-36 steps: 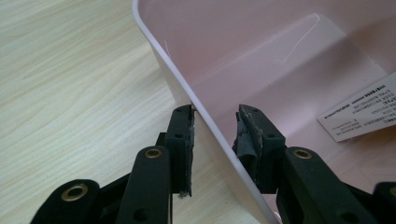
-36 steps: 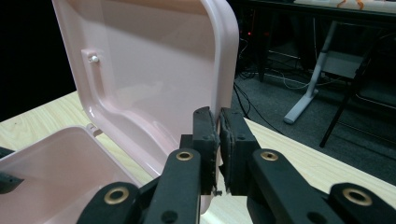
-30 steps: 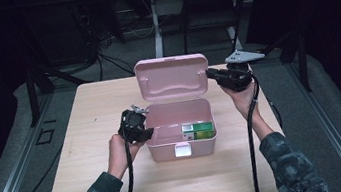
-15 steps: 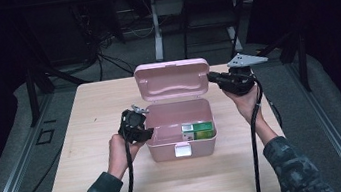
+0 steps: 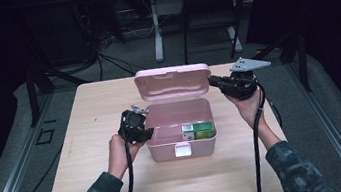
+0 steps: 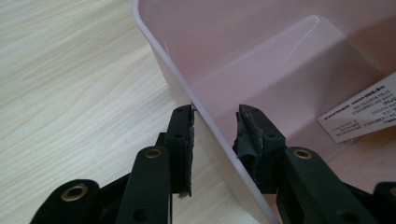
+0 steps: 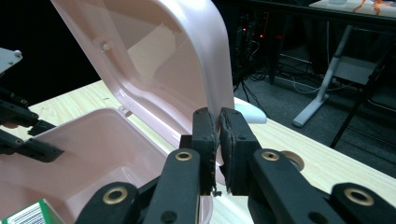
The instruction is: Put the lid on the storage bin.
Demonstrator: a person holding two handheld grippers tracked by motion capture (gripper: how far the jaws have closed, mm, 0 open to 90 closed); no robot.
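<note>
1. Standing on 1 table (image 5: 95,187): 1 pink box (image 5: 182,147), open, near the middle, latch side toward the person.
2. Lid (image 5: 172,81), count 1: raised upright behind the box on its hinge edge.
3. Contents, count 1: green carton (image 5: 198,130) lying in the box's right front corner; its white label shows in the left gripper view (image 6: 362,114).
4. Left gripper (image 5: 135,126), count 1: at the box's left wall; its 2 jaws straddle that wall (image 6: 219,135), 1 outside and 1 inside, the outer pad touching the rim, the inner pad's contact unclear.
5. Right gripper (image 5: 217,82), count 1: at the lid's right edge, 2 jaws clenched on that edge (image 7: 219,100).
6. Hands, count 2: 1 per gripper, sleeves camouflage.
</note>
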